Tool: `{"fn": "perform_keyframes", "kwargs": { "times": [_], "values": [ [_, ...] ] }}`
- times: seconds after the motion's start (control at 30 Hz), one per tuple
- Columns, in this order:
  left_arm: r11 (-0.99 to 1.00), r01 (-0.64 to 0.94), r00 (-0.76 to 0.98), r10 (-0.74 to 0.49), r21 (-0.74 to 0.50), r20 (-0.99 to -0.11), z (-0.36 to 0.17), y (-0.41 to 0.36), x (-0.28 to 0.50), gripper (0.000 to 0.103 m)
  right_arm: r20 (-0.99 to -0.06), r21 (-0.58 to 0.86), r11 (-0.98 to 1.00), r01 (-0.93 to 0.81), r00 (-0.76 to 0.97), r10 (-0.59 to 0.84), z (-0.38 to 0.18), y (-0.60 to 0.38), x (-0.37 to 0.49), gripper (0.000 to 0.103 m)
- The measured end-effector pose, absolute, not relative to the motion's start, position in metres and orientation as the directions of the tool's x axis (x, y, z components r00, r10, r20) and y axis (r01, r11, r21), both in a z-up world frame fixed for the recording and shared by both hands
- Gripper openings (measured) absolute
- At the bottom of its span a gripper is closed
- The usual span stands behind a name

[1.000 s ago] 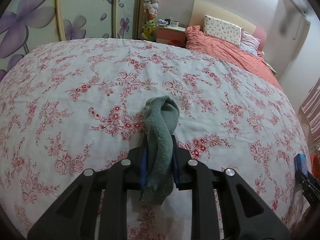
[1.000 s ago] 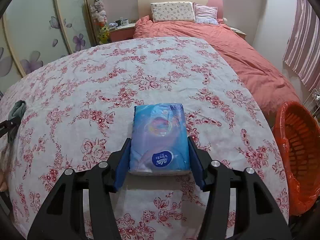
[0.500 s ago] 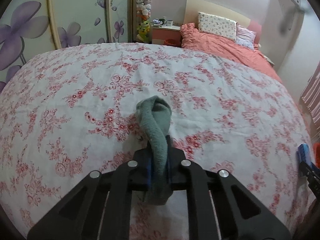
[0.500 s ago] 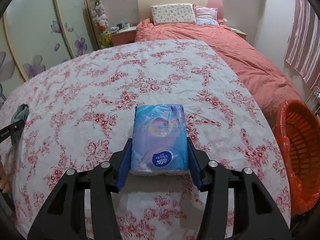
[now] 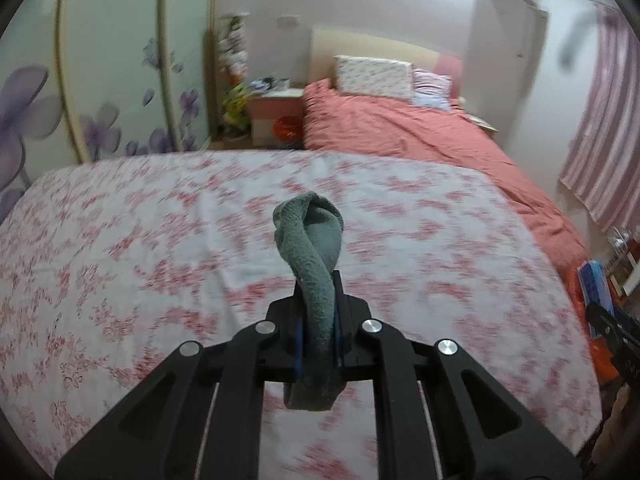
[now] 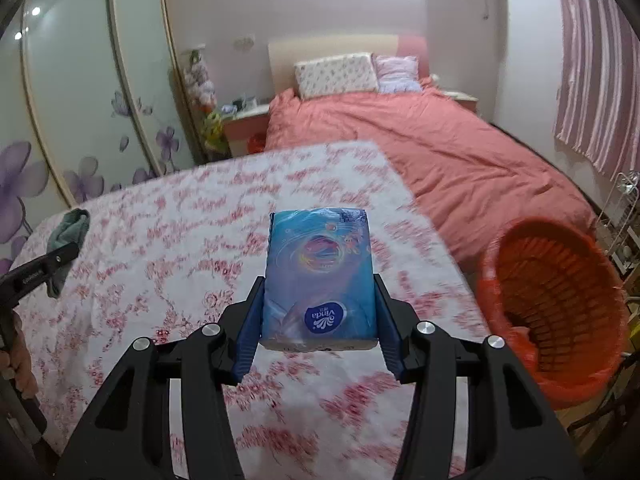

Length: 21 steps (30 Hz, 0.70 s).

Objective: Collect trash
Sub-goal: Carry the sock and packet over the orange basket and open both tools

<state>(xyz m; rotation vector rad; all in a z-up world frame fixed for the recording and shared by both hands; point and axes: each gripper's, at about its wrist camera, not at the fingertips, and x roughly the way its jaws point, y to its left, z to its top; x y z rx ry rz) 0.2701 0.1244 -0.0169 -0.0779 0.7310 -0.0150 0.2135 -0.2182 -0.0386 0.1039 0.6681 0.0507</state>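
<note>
Lifted since a second ago, the green cloth (image 5: 316, 264) and the blue tissue pack (image 6: 320, 276) now hang above the floral bedspread (image 5: 120, 240). At frame centre the left gripper (image 5: 318, 312) pinches the twisted cloth tight; the right gripper (image 6: 320, 312) clamps the pack by its sides. An orange basket (image 6: 560, 292) stands at right, beside the salmon-covered bed (image 6: 440, 148).

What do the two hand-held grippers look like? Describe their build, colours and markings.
Both match: the left hand-held gripper and right hand-held gripper have matte black angular frames with cut-out openings, silver round bolt heads and blue finger pads. Small white lettering marks the left one's side.
</note>
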Motion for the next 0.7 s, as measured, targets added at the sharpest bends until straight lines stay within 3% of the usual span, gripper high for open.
{"fn": "perform_keyframes", "kwargs": {
  "times": [0.3,0.7],
  "values": [
    [0.989,0.14,0.774,-0.144,-0.056,-0.617,0.02,0.038,0.237,0.012,-0.539,0.099,0.994,0.044,0.842,0.017,-0.008,-0.251,0.169,0.051],
    [0.955,0.294,0.748,-0.251,-0.032,-0.615,0.026,-0.061,0.208,0.012,-0.517,0.13,0.981,0.143,0.854,-0.056,-0.005,-0.303,0.145,0.051]
  ]
}}
